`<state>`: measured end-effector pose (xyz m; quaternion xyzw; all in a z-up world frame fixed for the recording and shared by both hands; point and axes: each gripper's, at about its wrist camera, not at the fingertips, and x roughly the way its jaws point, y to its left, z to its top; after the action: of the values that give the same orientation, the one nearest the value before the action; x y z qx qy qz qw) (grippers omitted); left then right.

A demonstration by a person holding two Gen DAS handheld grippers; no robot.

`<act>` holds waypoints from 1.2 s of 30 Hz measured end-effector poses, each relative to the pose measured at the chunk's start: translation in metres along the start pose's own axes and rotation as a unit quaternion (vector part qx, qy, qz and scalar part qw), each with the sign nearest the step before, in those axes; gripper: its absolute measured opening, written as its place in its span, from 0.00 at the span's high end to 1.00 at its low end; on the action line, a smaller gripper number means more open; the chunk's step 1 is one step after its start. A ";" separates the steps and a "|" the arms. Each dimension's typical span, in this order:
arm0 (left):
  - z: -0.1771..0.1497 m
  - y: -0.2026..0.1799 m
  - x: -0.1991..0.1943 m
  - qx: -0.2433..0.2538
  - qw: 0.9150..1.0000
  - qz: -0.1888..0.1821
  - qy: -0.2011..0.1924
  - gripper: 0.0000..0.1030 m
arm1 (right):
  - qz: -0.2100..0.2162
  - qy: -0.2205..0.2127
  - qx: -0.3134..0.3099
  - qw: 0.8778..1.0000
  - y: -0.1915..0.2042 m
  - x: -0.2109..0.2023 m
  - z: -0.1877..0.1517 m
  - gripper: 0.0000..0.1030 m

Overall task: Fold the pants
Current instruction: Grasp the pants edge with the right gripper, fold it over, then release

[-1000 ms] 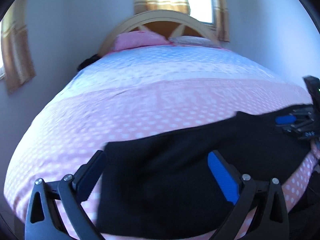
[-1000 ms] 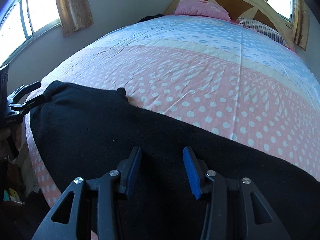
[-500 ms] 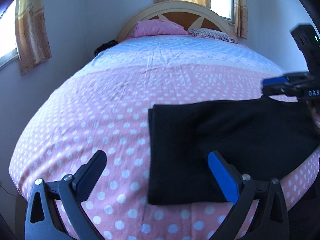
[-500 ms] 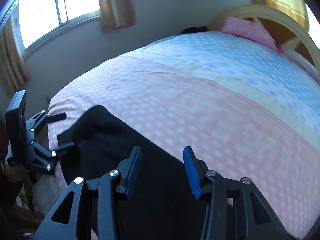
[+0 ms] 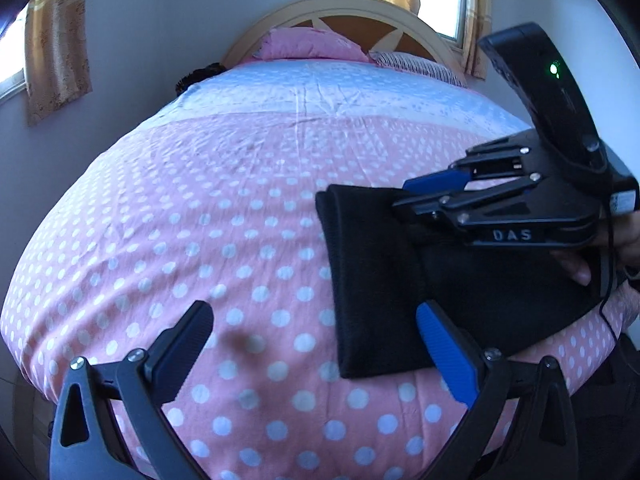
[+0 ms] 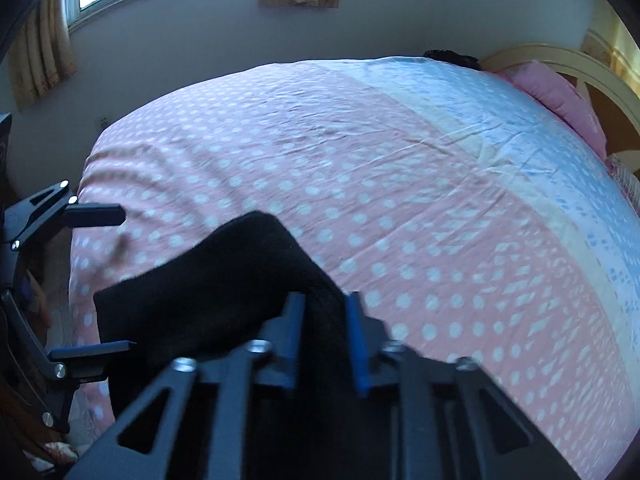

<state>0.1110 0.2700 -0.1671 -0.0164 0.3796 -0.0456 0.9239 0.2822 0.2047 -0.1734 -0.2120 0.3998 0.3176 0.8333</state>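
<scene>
black knit pants (image 5: 400, 280) lie folded small on the pink dotted bed (image 5: 200, 220); right gripper (image 6: 326, 336) fingers pinch them, left gripper (image 5: 316, 344) gapes empty; nearly done.

Readable lettering: one mark

We read "DAS" in pale letters on the right gripper (image 5: 430, 196), along its black side plate.

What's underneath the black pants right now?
The black pants lie on the pink polka-dot bedsheet. The right gripper pinches one fold. Anything under the cloth itself is hidden.
</scene>
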 end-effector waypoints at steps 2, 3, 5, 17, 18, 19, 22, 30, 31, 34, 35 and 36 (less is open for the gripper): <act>0.001 0.004 0.002 -0.014 1.000 0.001 0.004 0.00 | -0.004 0.001 0.013 1.000 -0.006 -0.001 0.000 0.91; 0.000 0.006 0.001 -0.018 1.000 0.000 0.005 0.00 | 0.000 0.001 0.018 1.000 -0.009 0.000 0.000 0.91; -0.001 0.008 0.006 -0.028 1.000 -0.008 0.004 0.00 | -0.007 0.004 0.021 1.000 -0.010 0.004 -0.004 0.91; 0.000 0.008 0.002 -0.026 0.999 0.013 -0.011 0.00 | -0.017 -0.022 0.027 0.999 -0.018 -0.002 -0.006 0.82; 0.000 0.011 0.001 -0.033 0.999 0.010 -0.011 0.00 | -0.019 -0.023 0.039 0.999 -0.024 -0.010 -0.010 0.71; 0.000 0.013 0.001 -0.036 0.999 0.011 -0.010 0.00 | -0.017 -0.028 0.045 0.998 -0.028 -0.019 -0.015 0.65; 0.000 0.016 -0.001 -0.039 0.999 0.019 -0.017 0.00 | -0.010 -0.029 0.024 0.999 -0.035 -0.041 -0.039 0.61; -0.003 0.017 0.001 -0.054 0.998 0.018 -0.019 0.00 | -0.051 -0.013 0.064 0.997 -0.075 -0.032 -0.065 0.55; -0.002 0.016 0.000 -0.050 0.998 0.020 -0.016 0.00 | -0.047 -0.015 0.072 0.996 -0.076 -0.032 -0.065 0.55; 0.001 0.010 -0.005 -0.032 0.998 0.041 -0.018 0.00 | -0.051 -0.026 0.064 0.996 -0.072 -0.045 -0.068 0.55; 0.003 0.007 -0.008 -0.026 0.998 0.050 -0.024 0.00 | -0.061 -0.028 0.058 0.996 -0.071 -0.050 -0.069 0.54; 0.005 0.003 -0.011 -0.018 0.998 0.059 -0.030 0.00 | -0.087 -0.028 0.054 0.994 -0.072 -0.061 -0.074 0.54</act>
<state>0.1073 0.2743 -0.1561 -0.0120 0.3528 0.0160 0.9355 0.2638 0.0871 -0.1613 -0.1911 0.3728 0.2279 0.8789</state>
